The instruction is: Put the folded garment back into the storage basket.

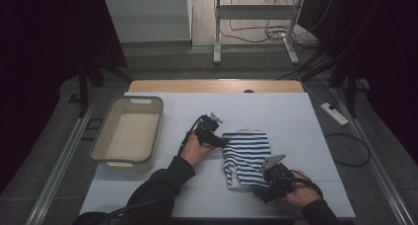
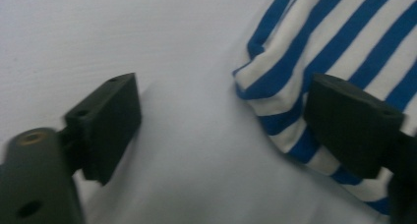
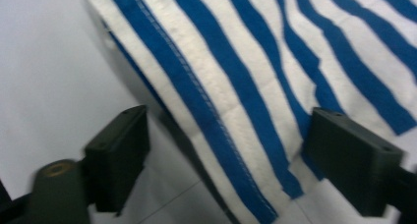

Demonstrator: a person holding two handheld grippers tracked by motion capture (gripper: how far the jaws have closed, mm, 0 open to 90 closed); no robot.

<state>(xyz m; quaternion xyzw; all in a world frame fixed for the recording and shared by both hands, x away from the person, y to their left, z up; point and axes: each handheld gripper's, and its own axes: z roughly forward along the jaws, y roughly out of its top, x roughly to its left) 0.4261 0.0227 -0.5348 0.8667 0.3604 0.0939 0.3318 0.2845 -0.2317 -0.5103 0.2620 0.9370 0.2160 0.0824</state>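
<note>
A folded blue-and-white striped cloth (image 1: 246, 153) lies on the white table (image 1: 286, 116), right of centre. My left gripper (image 1: 224, 141) is at the cloth's upper left edge. In the left gripper view its jaws stand open (image 2: 221, 111), one on bare table and the other over the striped cloth (image 2: 344, 47), whose corner lies between them. My right gripper (image 1: 261, 183) is at the cloth's near right corner. Its jaws are open (image 3: 226, 145) astride the hemmed edge of the cloth (image 3: 295, 62), and the pads do not press on it.
A beige plastic bin (image 1: 133, 100) stands at the table's left side, nothing visible inside. Beyond the table's far wooden edge are a metal stand (image 1: 217, 32) and loose cables on the floor. A power strip (image 1: 335, 114) lies on the floor to the right.
</note>
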